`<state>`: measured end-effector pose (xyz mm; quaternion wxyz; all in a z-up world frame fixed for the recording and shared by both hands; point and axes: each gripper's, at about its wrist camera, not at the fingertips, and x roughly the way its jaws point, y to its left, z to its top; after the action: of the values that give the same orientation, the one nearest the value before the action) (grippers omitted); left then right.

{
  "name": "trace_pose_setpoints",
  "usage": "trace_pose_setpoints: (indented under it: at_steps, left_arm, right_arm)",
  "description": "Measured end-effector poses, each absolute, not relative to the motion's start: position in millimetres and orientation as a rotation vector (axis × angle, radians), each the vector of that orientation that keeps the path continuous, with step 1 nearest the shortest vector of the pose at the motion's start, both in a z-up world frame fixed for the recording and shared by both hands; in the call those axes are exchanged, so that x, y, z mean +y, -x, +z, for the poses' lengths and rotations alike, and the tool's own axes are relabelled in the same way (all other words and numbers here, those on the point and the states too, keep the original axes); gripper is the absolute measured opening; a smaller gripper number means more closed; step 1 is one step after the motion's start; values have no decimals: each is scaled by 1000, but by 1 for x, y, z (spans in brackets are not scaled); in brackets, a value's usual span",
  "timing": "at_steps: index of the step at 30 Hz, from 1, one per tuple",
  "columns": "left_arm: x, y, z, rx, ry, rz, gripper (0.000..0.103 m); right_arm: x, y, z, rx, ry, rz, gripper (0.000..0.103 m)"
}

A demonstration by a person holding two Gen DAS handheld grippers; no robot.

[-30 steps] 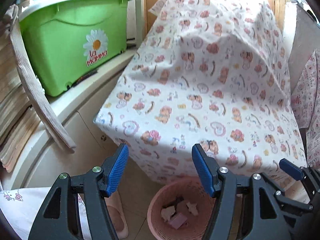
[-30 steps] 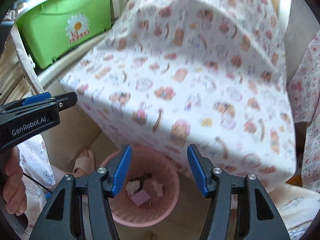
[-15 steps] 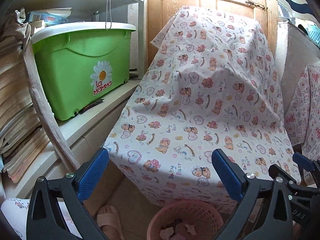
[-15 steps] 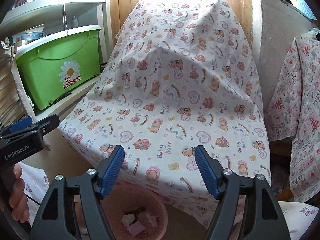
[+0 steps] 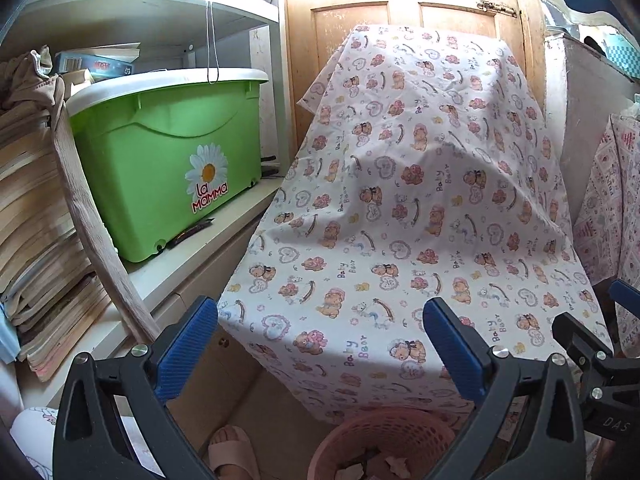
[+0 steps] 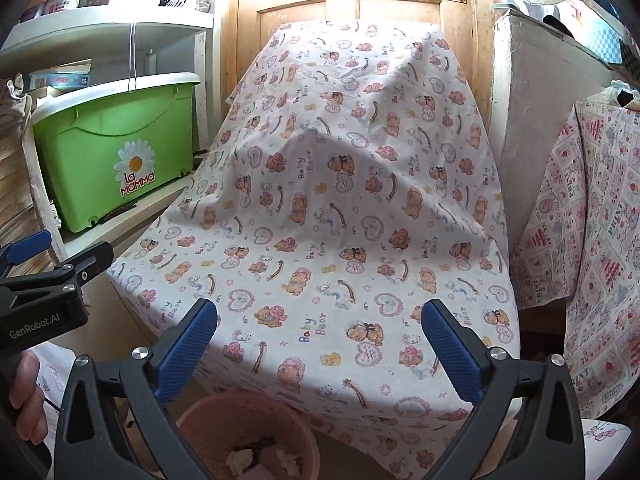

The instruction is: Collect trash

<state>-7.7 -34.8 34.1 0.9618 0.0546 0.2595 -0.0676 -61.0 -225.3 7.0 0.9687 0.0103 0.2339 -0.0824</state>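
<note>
Below my two claws sat the pink basket (image 6: 248, 436), a round bin of woven lattice plastic, holding crumpled scraps of paper trash (image 6: 240, 460) at its bottom. It stood on the floor, just under and ahead of my right claw (image 6: 318, 354), and lower right of my left claw (image 5: 320, 352). Both claws were spread wide, blue pads apart, gripping nothing. Beyond the basket rose a bulky shape draped in a baby-bear printed sheet (image 6: 340, 200), its hem hanging just past the basket's far rim. Left of my claws a white shelf (image 5: 192, 256) carried a green lidded bin (image 5: 168, 152) with a daisy sticker, beside stacked papers (image 5: 36, 240). A wooden door (image 5: 400, 20) stood behind the sheet.
</note>
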Motion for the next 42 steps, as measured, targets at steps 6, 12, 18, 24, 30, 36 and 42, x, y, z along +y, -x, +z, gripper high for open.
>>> trace_pose_setpoints:
  at_steps: [6,12,18,24,30,36,42]
  left_arm:
    - [-33,6,33,538,-98,-133,101]
    - [-32,6,32,542,-101,-124,101]
    - [-31,6,32,537,-111,-123,101]
    - [-31,5,30,549,-113,-129,101]
    - [-33,6,30,538,-122,-124,101]
    - [-32,4,29,544,-113,-126,101]
    - [-32,2,29,555,-102,-120,101]
  right_arm:
    - [-225,60,6,487,-34,-154,103]
    - [-226,58,3,508,-42,-154,103]
    - [-232,55,-1,533,-79,-151,103]
    - [-240,53,-1,542,-122,-161,103]
    - [-243,53,-1,545,-130,-166,103]
    - [-242,51,-3,554,-128,-162,103]
    - [-240,48,-4,560,-124,-159,103]
